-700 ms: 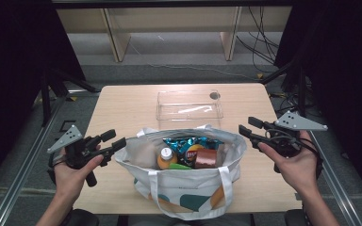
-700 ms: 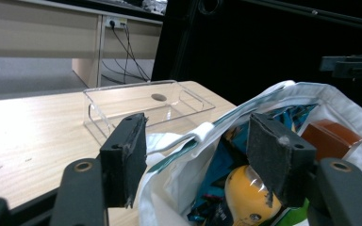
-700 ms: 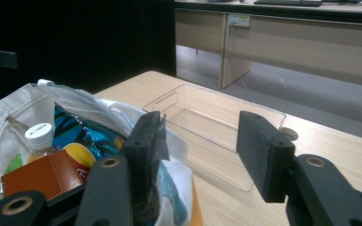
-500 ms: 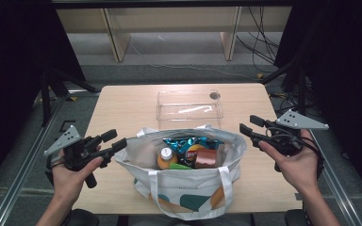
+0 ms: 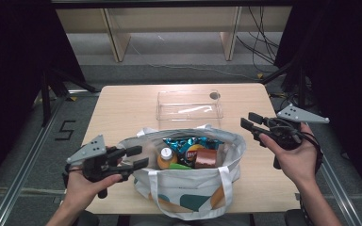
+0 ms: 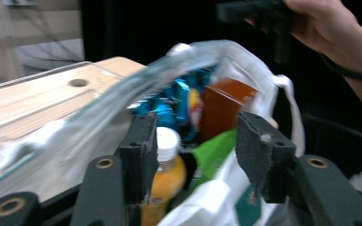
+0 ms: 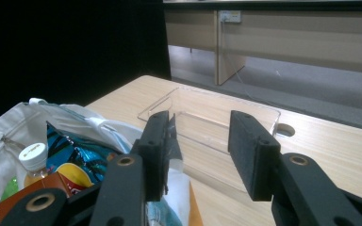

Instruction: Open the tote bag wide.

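Observation:
A white tote bag [image 5: 188, 193] stands open at the table's front middle. Inside it are an orange juice bottle [image 5: 166, 157] with a white cap, a blue chip bag [image 5: 188, 143], a brown box [image 5: 206, 158] and something green. My left gripper [image 5: 141, 156] is at the bag's left rim. Its jaws stand open, and in the left gripper view [image 6: 198, 146] white bag cloth lies loosely between them with the bottle [image 6: 167, 174] just behind. My right gripper [image 5: 247, 119] hovers open just off the bag's right rim, with nothing between its jaws [image 7: 198, 146].
A clear plastic tray [image 5: 188, 110] lies empty behind the bag on the wooden table [image 5: 122, 108], next to a round cable hole [image 5: 214, 95]. Table edges are close on both sides, with dark floor and rails beyond.
My left gripper has moved right and slightly nearer, up to the bag's left rim. The right gripper has hardly shifted.

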